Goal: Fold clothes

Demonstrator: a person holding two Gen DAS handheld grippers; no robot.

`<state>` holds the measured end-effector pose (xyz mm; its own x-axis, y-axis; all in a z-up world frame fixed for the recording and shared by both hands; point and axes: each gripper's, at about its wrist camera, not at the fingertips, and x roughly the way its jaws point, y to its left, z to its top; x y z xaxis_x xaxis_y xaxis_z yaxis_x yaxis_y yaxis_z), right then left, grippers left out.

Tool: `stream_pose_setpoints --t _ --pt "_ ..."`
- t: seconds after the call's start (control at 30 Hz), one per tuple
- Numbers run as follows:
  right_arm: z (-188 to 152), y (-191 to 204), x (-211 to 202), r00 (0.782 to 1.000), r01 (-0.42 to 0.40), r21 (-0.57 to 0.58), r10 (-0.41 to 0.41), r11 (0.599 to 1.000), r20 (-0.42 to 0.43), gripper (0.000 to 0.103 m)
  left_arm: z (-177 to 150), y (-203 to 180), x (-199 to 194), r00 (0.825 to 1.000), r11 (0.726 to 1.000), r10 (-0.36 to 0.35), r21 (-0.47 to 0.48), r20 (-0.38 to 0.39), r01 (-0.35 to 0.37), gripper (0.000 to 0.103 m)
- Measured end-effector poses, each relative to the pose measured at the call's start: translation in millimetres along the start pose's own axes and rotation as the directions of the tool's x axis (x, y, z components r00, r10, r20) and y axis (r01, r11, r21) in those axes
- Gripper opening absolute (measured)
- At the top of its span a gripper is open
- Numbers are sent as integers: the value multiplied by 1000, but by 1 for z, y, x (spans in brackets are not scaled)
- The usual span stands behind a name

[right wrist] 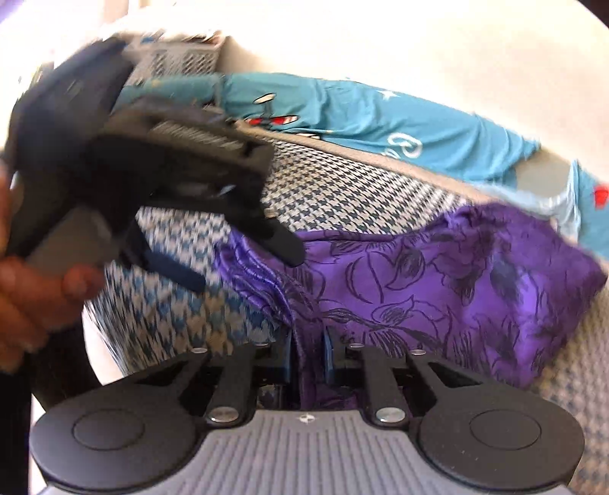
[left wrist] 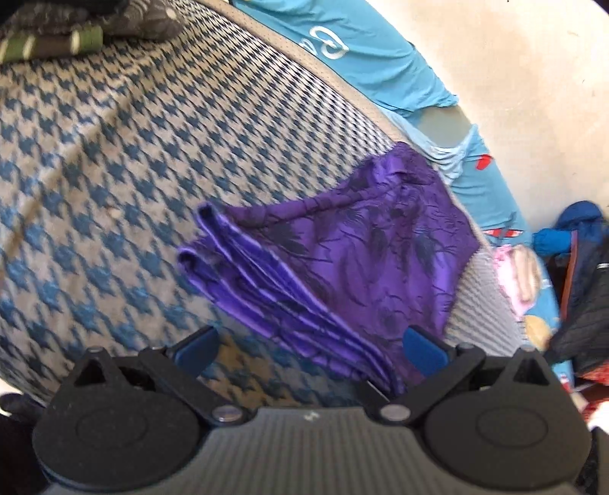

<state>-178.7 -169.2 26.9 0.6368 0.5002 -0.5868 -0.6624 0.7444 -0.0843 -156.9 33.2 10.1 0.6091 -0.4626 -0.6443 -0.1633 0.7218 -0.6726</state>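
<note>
Houndstooth blanket [left wrist: 95, 171] in blue and grey covers the bed and fills most of both views, with a plain grey band along its far edge. Behind it a turquoise printed sheet [left wrist: 365, 49] runs along the pale wall [left wrist: 514, 76]. At the far left corner in the left wrist view sits a pile of dark patterned cloth [left wrist: 76, 26], and at the right edge hang dark blue garments [left wrist: 578, 236].

The purple floral garment [left wrist: 361, 247] lies on the blanket near the far edge, partly folded, its layered satin edges fanned toward the left and one end trailing toward the cameras.

The left hand-held gripper [left wrist: 310, 348] is released, its blue pads spread wide above the blanket, the right pad just over the near edge of the purple cloth without pressing it. From the right wrist view this same tool [right wrist: 243, 251] appears blurred at upper left, held by a hand [right wrist: 34, 289].

The right hand-held gripper [right wrist: 309, 354] is clenched on a bunched strip of the purple garment, the cloth pinched between its two blue pads, which stand close together
</note>
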Motion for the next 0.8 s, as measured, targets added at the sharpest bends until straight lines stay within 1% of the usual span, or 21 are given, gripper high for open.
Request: stream_pose_setpoints --t 0.03,0.1,0.17,0.33,0.4,0.47,0.5,0.57,0.6,0.63,0.67,0.73,0.77,0.8 --pt "1 -4 -1 1000 -8 28 8 1000 2 15 0 0 2 1000 1000 -21 -10 -9 21 103" --pt "3 -7 -3 1000 -18 60 17 998 8 15 1 -3 8 999 999 -40 -23 -20 39 103" --pt "4 -10 -4 1000 -27 82 27 996 9 15 2 -5 13 999 998 -49 -31 -19 49 103" --pt "6 -18 -8 999 -44 138 42 989 14 15 10 -10 28 995 992 -100 -83 -15 98 103" --pt "7 -21 -8 999 -48 163 45 985 21 15 12 -12 35 995 991 -103 -90 -15 101 103" --pt "7 -26 -9 998 -55 194 50 980 31 15 14 -15 41 996 992 -87 -89 -12 86 103" --pt "7 -28 -9 998 -58 205 52 977 34 15 15 -16 43 997 993 -77 -90 -7 76 101" --pt "7 -29 -10 998 -58 211 52 976 37 15 18 -16 46 998 994 -65 -92 10 66 89" --pt "6 -28 -10 998 -53 198 47 979 35 15 19 -16 48 998 994 -64 -88 14 65 78" --pt "6 -26 -10 999 -48 186 42 981 33 15 20 -15 48 998 994 -61 -88 16 62 70" --pt "5 -24 -10 999 -41 169 37 985 31 15 20 -15 49 998 994 -59 -88 18 60 68" --pt "5 -19 -8 999 -25 124 22 992 26 16 20 -14 50 999 995 -46 -82 24 48 59" --pt "4 -17 -8 1000 -19 102 17 995 23 17 20 -15 51 999 997 -38 -72 25 39 57" --pt "3 -14 -7 1000 -16 82 14 997 17 23 20 -15 51 999 998 -30 -62 27 32 55"
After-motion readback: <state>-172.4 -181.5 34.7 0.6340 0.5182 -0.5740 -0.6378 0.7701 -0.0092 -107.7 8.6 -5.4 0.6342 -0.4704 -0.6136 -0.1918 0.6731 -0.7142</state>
